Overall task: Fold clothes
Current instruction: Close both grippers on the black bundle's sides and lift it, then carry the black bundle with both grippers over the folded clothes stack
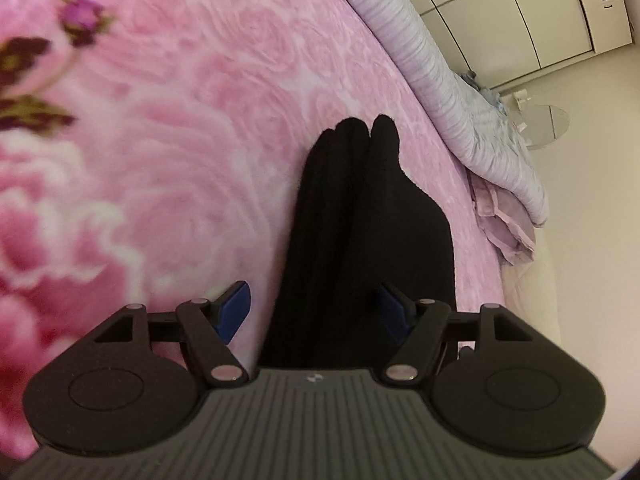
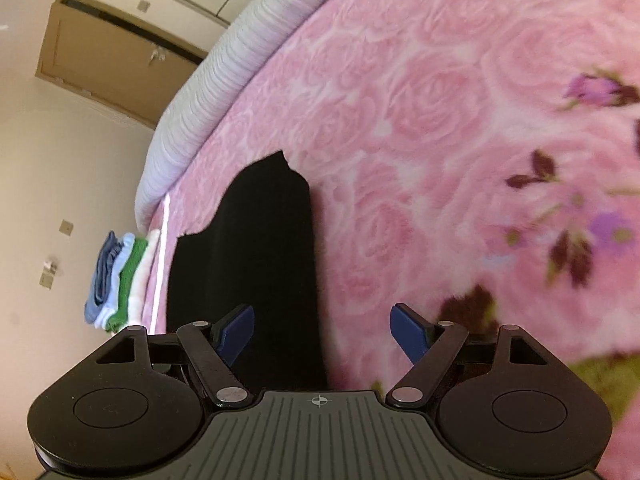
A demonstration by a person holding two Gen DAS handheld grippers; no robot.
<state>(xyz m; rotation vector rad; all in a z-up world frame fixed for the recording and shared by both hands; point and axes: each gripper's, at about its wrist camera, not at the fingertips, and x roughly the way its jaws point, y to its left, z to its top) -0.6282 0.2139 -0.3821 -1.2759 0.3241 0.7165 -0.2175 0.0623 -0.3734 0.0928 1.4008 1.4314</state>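
pink bed [image 1: 224, 92] bears black garment [image 1: 360, 216] (perhaps socks)

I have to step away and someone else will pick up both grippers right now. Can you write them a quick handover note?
Left claw: open, holding nothing, straddling the near end of the black garment.
Right claw: open, empty, over the same garment's other near edge.
The garment lies in a long narrow strip on the pink rose blanket. A stack of folded clothes sits at the bed's edge.
Left: grip the near end, fold the strip over, add it to the stack.

Home bedroom: bed with pink rose blanket [image 1: 240, 80], wardrobe doors [image 1: 520, 8].
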